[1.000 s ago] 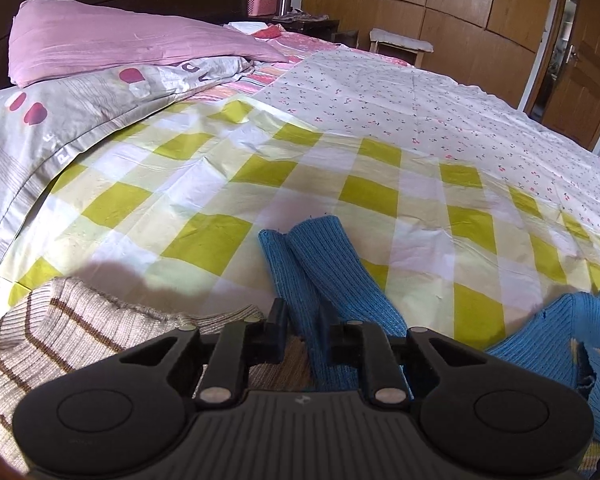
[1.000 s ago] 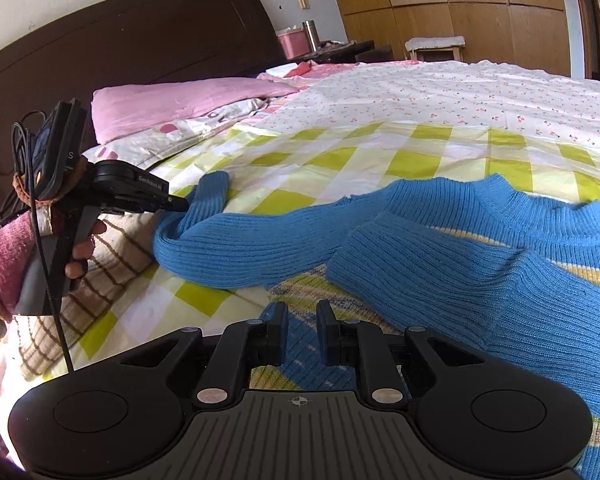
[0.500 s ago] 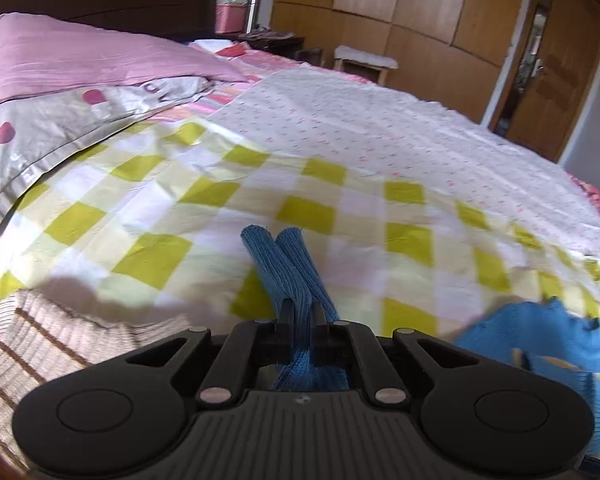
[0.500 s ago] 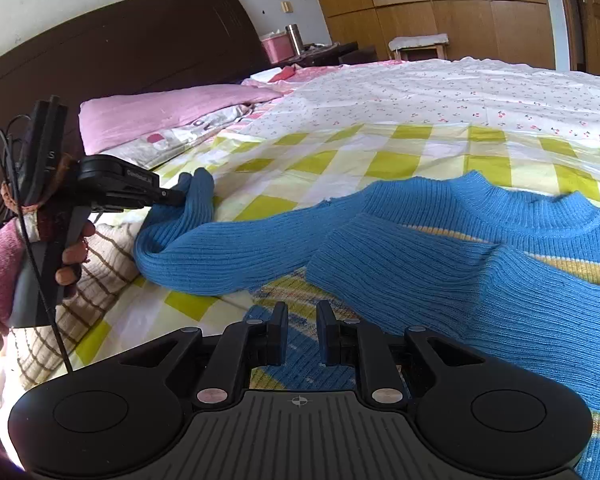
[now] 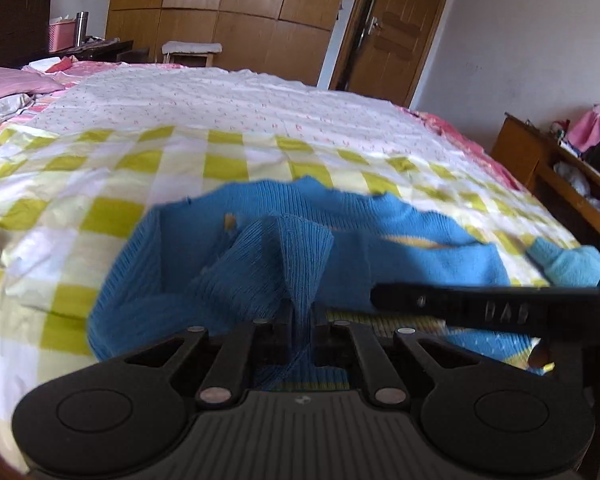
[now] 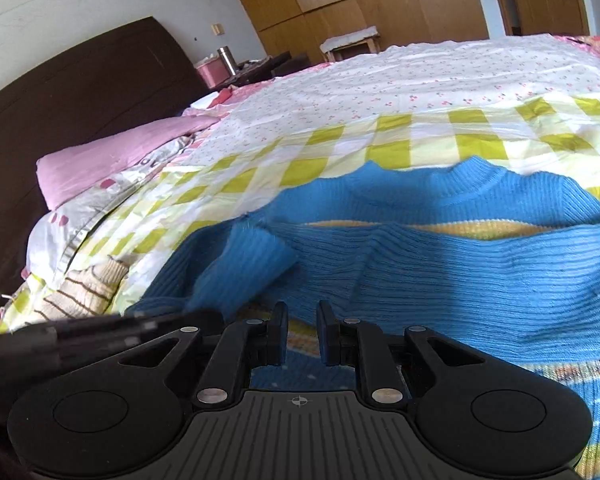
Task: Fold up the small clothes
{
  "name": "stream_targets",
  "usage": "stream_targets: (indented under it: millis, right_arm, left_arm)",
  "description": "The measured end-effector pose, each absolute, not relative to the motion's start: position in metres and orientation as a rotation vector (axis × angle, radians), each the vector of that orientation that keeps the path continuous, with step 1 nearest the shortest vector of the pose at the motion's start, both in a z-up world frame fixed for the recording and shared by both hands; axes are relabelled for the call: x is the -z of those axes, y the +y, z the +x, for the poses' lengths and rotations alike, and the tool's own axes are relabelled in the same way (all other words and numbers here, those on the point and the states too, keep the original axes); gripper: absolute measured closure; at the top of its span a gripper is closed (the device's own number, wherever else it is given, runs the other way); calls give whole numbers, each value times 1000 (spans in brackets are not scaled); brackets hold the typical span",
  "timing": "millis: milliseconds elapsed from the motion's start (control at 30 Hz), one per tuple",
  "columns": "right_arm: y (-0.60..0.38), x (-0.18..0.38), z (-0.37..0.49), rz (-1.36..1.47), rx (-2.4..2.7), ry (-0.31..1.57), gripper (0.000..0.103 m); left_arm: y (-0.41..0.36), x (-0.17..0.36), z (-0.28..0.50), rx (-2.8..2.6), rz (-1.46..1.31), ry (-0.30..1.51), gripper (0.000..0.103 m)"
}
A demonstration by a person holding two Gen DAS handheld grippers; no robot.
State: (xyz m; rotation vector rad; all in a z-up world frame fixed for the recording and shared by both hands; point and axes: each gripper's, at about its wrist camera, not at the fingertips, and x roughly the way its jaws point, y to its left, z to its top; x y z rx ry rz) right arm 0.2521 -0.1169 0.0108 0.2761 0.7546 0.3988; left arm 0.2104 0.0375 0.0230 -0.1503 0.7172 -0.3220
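Change: we find the left gripper [image 5: 302, 330] has carried the sleeve [image 5: 300, 248] from the checked sheet [image 5: 148, 168] onto the sweater's body.
Left gripper: clenched on the ribbed blue sleeve — cuff upright.
Right gripper [image 6: 302, 330]: jaws slightly parted, holding nothing, over the hem.
Sweater [image 6: 480, 264]: ribbed knit, flat on the bed.
Beside it: striped beige knit [image 6: 84, 292].

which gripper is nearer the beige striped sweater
Left. The left gripper, shut on the blue sleeve, sits on the side of the beige striped sweater. The right gripper lies farther off over the blue sweater's body.
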Motion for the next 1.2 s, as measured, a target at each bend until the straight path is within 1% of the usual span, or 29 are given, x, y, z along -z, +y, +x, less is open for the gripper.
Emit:
stream_targets:
  millis: [33, 67, 133, 233, 467, 633, 667, 700, 733, 767, 833, 867, 933, 1000, 1200]
  right_arm:
    - [-123, -9, 253, 303, -392, 767, 81]
    - [-128, -8, 254, 332, -390, 779, 72]
    - [-135, -5, 257, 396, -399, 798, 62]
    - [-135, -3, 263, 460, -433, 819, 62]
    - [-112, 6, 278, 536, -486, 895, 61]
    - [-94, 13, 290, 509, -401, 957, 61]
    - [-92, 12, 291, 504, -391, 959, 65]
    - [-90, 12, 292, 500, -380, 960, 75]
    - [-89, 11, 292, 492, -377, 962, 80]
    - [-88, 10, 292, 486, -374, 964, 89]
    - [-89, 6, 291, 473, -371, 952, 89]
    - [-89, 3, 289, 466, -370, 944, 90]
    - [-91, -6, 287, 456, -374, 914, 91]
    - [-97, -18, 287, 462, -380, 870, 94]
    - [-133, -54, 292, 511, -349, 739, 94]
  left_arm:
    - [34, -18, 208, 316, -144, 728, 90]
    - [32, -13, 204, 308, -150, 735, 90]
    - [31, -6, 197, 298, -171, 736, 89]
    - [35, -3, 190, 282, -209, 714, 87]
    - [37, 0, 181, 278, -187, 669, 86]
    - [36, 0, 175, 296, -182, 654, 86]
    - [37, 0, 174, 299, -186, 653, 86]
    - [39, 0, 173, 301, -193, 652, 85]
    - [40, 0, 173, 303, -201, 651, 85]
    - [41, 0, 172, 304, -211, 649, 85]
    - [44, -1, 170, 305, -230, 642, 84]
    - [45, -2, 169, 304, -239, 634, 81]
    - [47, -4, 167, 304, -261, 612, 74]
    - [51, -7, 164, 303, -284, 578, 64]
    - [58, -11, 158, 289, -315, 506, 56]
